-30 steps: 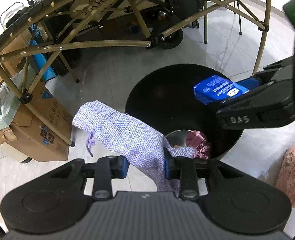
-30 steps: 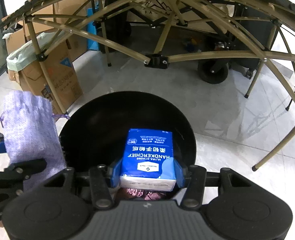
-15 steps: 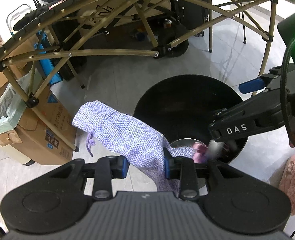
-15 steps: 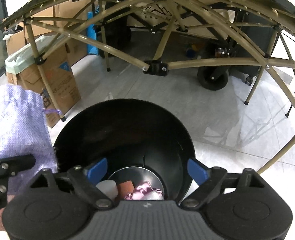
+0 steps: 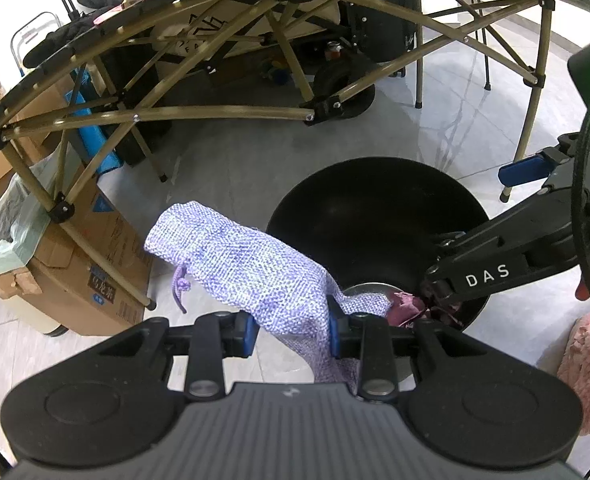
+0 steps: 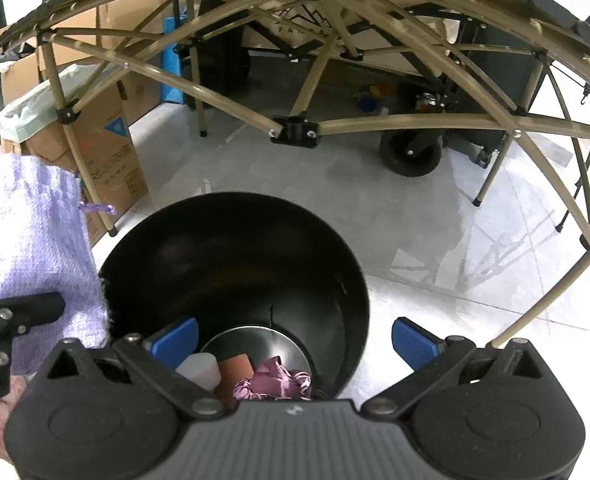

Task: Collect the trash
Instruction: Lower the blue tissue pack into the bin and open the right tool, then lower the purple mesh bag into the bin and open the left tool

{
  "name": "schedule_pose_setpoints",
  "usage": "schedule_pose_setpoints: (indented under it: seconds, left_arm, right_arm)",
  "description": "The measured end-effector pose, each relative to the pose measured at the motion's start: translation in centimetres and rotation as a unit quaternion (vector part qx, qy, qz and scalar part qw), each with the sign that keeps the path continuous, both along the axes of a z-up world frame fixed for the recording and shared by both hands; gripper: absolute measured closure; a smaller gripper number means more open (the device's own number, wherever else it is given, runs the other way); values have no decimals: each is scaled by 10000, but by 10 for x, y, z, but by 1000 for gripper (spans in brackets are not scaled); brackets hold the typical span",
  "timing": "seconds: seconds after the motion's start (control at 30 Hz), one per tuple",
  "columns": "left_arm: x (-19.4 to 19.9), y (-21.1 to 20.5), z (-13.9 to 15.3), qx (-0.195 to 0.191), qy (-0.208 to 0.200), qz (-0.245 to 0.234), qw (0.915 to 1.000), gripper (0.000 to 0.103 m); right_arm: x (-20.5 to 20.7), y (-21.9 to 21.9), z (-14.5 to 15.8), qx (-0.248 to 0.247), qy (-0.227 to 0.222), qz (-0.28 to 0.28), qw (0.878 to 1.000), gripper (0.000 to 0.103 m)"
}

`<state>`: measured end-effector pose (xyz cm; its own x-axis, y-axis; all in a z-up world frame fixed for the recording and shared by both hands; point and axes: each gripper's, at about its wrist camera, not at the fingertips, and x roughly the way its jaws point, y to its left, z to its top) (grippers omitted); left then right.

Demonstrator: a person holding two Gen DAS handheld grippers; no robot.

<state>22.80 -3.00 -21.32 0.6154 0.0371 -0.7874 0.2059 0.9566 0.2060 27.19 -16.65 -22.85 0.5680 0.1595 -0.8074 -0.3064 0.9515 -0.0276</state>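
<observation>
The left claw (image 5: 291, 326) is clamped on the purple pouch (image 5: 247, 268), whose long axis runs up and away to the left, just beside the black bin (image 6: 235, 264). The right claw (image 6: 295, 340), jaws just spread and empty, hangs over the bin's mouth.

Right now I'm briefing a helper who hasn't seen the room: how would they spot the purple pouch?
Find the round black bin on the pale floor. At its left rim, the left gripper pinches a woven lilac drawstring pouch, the only purple-and-white fabric outside the bin.
</observation>
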Motion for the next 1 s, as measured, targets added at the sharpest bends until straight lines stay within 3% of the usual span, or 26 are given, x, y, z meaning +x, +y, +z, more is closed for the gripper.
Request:
schedule_pose_setpoints:
  seconds: [0.23, 0.43, 0.8, 1.0]
  left_arm:
    - [7, -5, -2, 4, -6, -72, 10000, 70]
    - [14, -17, -2, 66, -68, -178, 9998, 70]
    - [32, -35, -13, 126, 9, -289, 9995, 70]
    - [36, -43, -17, 130, 22, -400, 9991, 70]
  right_arm:
    - [-7, -16, 17, -202, -174, -289, 9992, 0]
    - [-5, -42, 21, -329, -15, -758, 9966, 0]
    - [-7, -87, 28, -227, -18, -1464, 9890, 0]
    - [-7, -88, 28, -117, 36, -1501, 9886, 0]
